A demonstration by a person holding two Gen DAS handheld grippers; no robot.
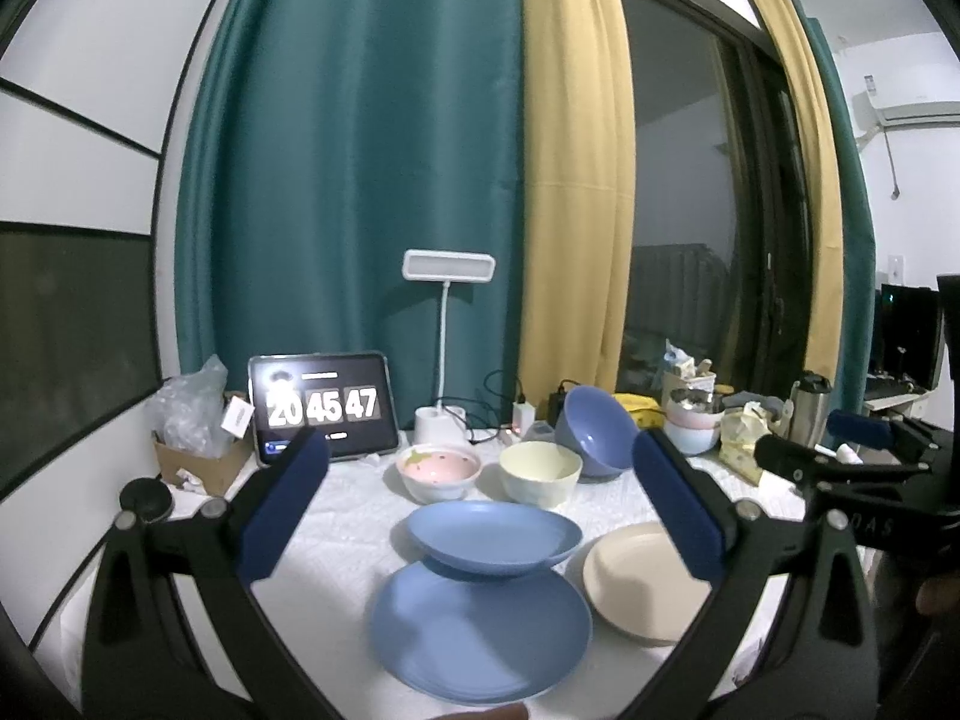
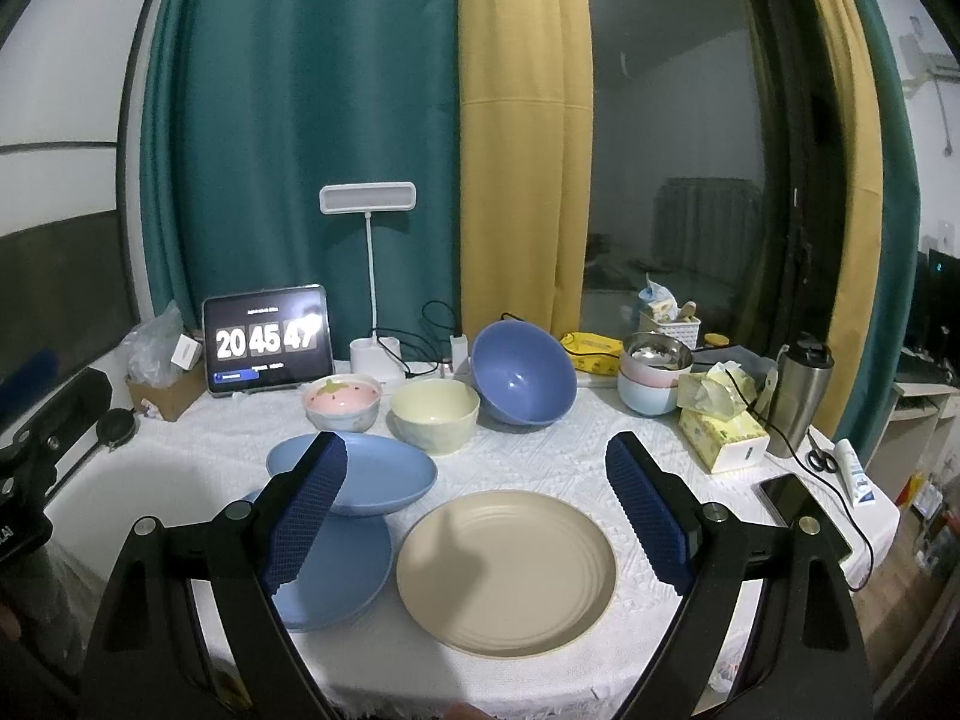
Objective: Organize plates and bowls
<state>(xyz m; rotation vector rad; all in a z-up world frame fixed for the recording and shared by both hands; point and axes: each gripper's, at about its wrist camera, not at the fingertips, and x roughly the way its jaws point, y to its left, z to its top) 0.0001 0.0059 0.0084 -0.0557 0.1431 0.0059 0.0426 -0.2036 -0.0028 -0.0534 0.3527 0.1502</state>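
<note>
Plates and bowls sit together on a white-clothed tabletop (image 2: pixel 540 456). Nearest is a flat blue plate (image 1: pixel 480 636), and a second, deeper blue plate (image 1: pixel 492 534) rests tilted on its far edge, overlapping it. Just right of these lies a beige plate (image 2: pixel 507 570) with ringed ridges, flat on the cloth and apart from the blue pair. Beyond the plates stands a row of three bowls: a pink bowl (image 2: pixel 342 399) with a fruit pattern on the left, a pale yellow bowl (image 2: pixel 435 414) in the middle, and a larger blue bowl (image 2: pixel 522 375) on the right, tipped on its side so its opening faces the near side, leaning close behind the yellow one. Further right, a small stack of bowls (image 2: pixel 651 381) holds a metal one on top of pink and light blue ones. Along the far edge are a tablet (image 2: pixel 267 339) showing 20 45 47, a white desk lamp (image 2: pixel 369 276), a tissue box (image 2: pixel 723 429), a steel tumbler (image 2: pixel 798 396), and a phone (image 2: pixel 801 507) near the right edge. The left claw (image 1: pixel 480 498) hovers above the blue plates with its blue-padded fingers (image 1: pixel 282 504) spread wide and nothing between them. The right claw (image 2: pixel 480 516) hangs above the beige plate, its fingers likewise wide apart and empty, the left pad covering part of the tilted blue plate in the right wrist view.
</note>
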